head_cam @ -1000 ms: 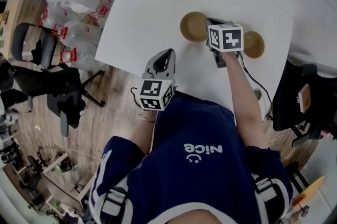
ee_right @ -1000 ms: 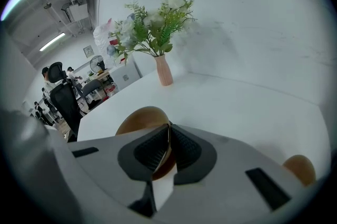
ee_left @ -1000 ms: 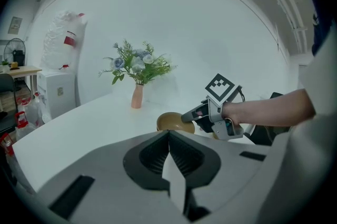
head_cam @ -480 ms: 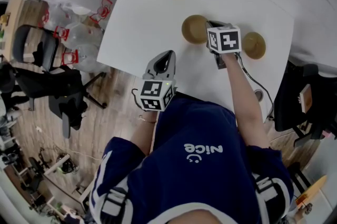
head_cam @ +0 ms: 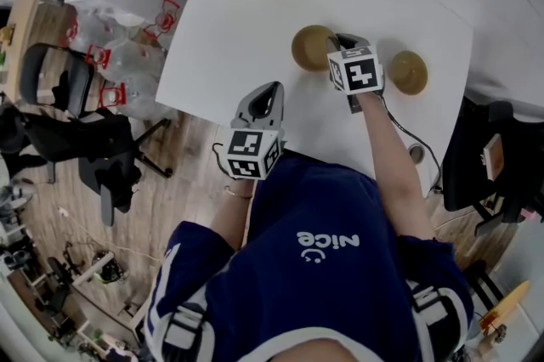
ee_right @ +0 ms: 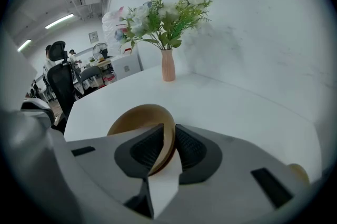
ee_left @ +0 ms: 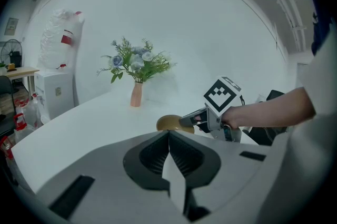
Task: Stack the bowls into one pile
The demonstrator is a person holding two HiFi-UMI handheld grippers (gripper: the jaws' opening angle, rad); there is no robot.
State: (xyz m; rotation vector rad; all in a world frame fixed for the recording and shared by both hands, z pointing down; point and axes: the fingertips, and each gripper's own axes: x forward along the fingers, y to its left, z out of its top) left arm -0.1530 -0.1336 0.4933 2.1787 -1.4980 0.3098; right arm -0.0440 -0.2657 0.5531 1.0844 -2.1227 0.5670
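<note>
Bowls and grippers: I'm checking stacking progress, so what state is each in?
left bowl: on the table, unstacked, rim inside the right gripper.
right bowl: on the table, alone, unstacked.
right gripper: jaws have just been opening, pads loose around that rim.
left gripper: shut, empty.

Left gripper: jaws together, nothing between. Held over near edge of table, tilted slightly downward. Left arm bent, elbow close to torso.
Right gripper: arm stretched out across table, gripper angled steeply down. Jaws just been opening, now slightly apart. Rim of bowl between them, not clamped.
</note>
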